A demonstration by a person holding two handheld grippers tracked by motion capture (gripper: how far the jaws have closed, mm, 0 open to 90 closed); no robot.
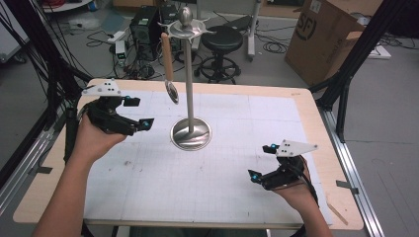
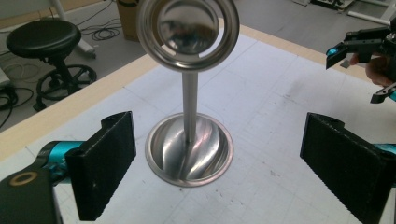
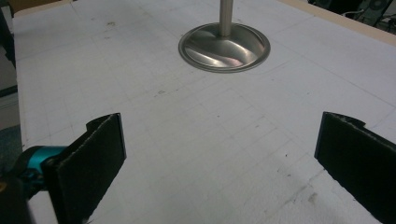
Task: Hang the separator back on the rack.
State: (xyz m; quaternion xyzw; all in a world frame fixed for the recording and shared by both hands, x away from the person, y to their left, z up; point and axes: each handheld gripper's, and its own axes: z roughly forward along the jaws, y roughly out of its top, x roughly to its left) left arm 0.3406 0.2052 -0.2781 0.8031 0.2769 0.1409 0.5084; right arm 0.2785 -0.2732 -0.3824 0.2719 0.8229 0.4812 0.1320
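A steel stand [image 1: 189, 79] with a round dished base [image 1: 191, 134] rises from the middle of the white grid mat [image 1: 197, 182]. A utensil with a wooden handle [image 1: 167, 57] hangs from a hook at its top, its shiny round head [image 1: 172, 92] clear of the mat. My left gripper [image 1: 139, 112] is held left of the stand, open and empty. In the left gripper view its jaws [image 2: 219, 123] frame the base [image 2: 189, 151], and the round head [image 2: 188, 30] hangs ahead. My right gripper [image 1: 261, 162] rests low at the front right, open and empty [image 3: 220, 121], facing the base [image 3: 224, 48].
The mat lies on a wooden table with a bare rim [image 1: 316, 128]. Behind the table stand a black stool [image 1: 225, 42], a cardboard box [image 1: 326, 34] and a computer tower [image 1: 148, 24] among cables. Black frame poles [image 1: 346, 69] flank the table.
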